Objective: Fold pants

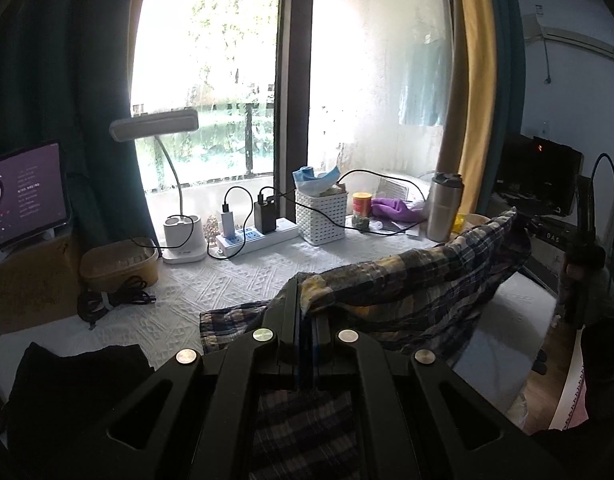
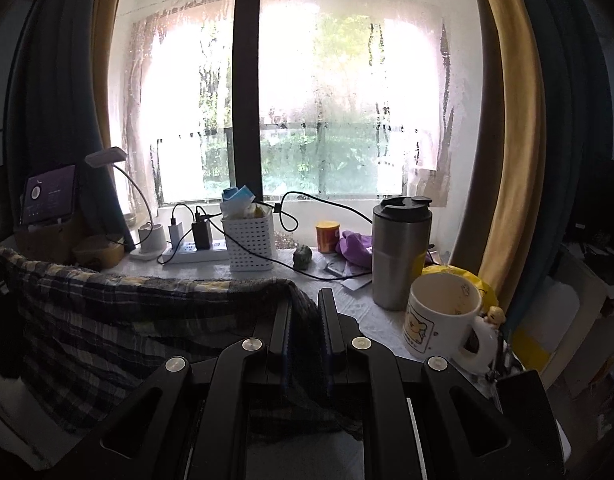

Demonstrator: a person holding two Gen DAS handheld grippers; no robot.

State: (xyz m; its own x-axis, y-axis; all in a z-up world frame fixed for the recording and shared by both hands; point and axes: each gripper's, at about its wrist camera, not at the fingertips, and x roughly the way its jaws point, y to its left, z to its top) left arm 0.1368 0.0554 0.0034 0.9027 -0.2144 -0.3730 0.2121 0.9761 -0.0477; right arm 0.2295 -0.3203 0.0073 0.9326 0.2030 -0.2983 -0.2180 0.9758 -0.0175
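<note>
White textured table (image 1: 235,280), window (image 1: 211,80), curtains (image 1: 47,80)

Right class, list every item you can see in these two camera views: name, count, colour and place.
plaid cotton pants: one, navy-yellow, lifted over table
white textured tablecloth: one, covers table
white desk lamp: one, back left
white power strip: one, by window
white woven basket: one, centre back
steel tumbler: one, silver, right
white cartoon mug: one, front right
tablet: one, lit, far left
left gripper: shut on pants
right gripper: shut on pants

Black hand-held gripper (image 1: 306,304), silver screws
</note>
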